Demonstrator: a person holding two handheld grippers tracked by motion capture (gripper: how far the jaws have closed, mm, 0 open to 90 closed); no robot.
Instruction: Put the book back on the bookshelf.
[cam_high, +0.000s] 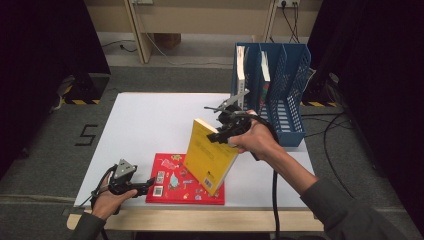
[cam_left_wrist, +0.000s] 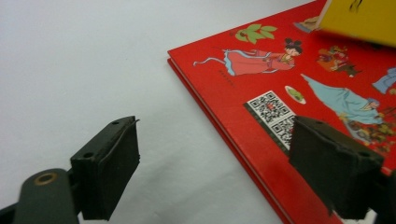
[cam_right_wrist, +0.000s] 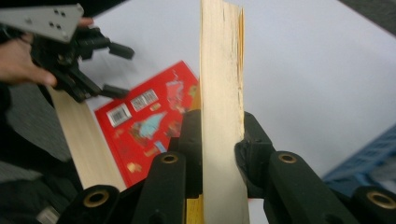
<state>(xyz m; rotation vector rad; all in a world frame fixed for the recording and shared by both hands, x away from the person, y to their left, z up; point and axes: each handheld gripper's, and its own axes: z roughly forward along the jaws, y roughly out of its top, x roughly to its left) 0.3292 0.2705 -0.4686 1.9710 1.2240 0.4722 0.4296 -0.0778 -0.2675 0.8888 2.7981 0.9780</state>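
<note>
Your right hand-held gripper (cam_high: 218, 135) clamped on thick yellow paperback book (cam_high: 210, 155), jaws pinching page block at top edge; book lifted, tilted, lower corner just over flat red picture-cover book (cam_high: 170, 182) on white counter (cam_high: 150, 125). Step: carry yellow book to blue mesh file rack (cam_high: 280, 95). Next: turn it upright, line up with free slot beside books already standing there. Your left hand-held gripper (cam_left_wrist: 219, 163) released, jaws straddling red book's edge, not pressing. Yellow cover, cream pages, barcode near bottom.
</note>
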